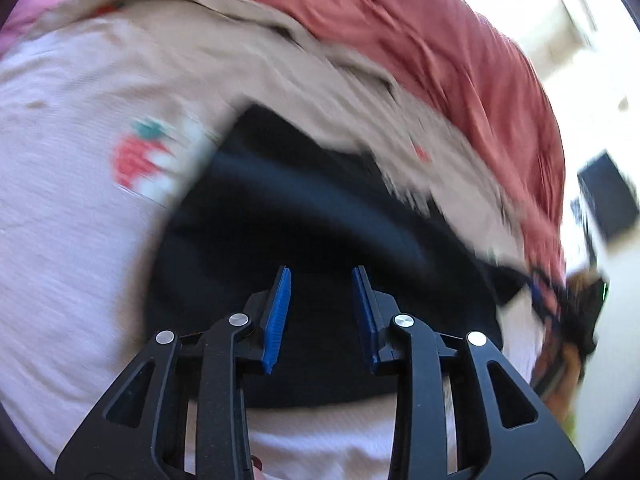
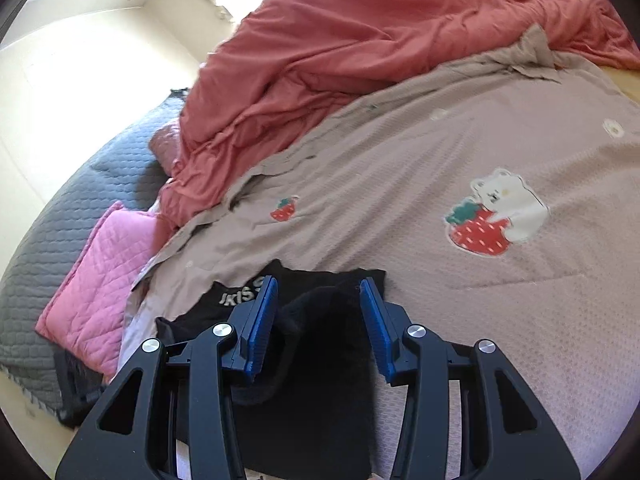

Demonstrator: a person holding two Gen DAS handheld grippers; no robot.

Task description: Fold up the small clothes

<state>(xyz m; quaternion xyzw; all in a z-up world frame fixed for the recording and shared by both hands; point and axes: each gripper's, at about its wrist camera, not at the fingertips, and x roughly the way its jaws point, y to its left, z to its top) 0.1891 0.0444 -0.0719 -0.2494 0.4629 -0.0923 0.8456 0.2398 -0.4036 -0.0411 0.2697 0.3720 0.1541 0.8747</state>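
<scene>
A: Where do your left tongs (image 1: 322,276) stand?

B: Your left tongs hang over the black garment (image 1: 304,216), blue pads parted with nothing between them; the dark cloth lies below and ahead of the tips. That view is smeared, so I cannot tell whether the pads touch the fabric.

A: And the right tongs (image 2: 318,290)?

B: Your right tongs are spread wider, one blue pad on each side of a raised fold of the same black garment (image 2: 316,344). The pads do not press it. Just left of the left pad, white letters show on a black band.

A: What lies under it?

B: The garment rests on the beige bedspread (image 2: 440,280) on the bed. Ahead and to the right of your right tongs sits a bear-and-strawberry print (image 2: 496,216); a small strawberry (image 2: 285,209) lies ahead, slightly left. Beyond both, a red quilt (image 2: 360,40) is heaped. Far left of the right tongs you see a pink quilted pillow (image 2: 96,280) on a grey quilted cover (image 2: 52,240).
</scene>
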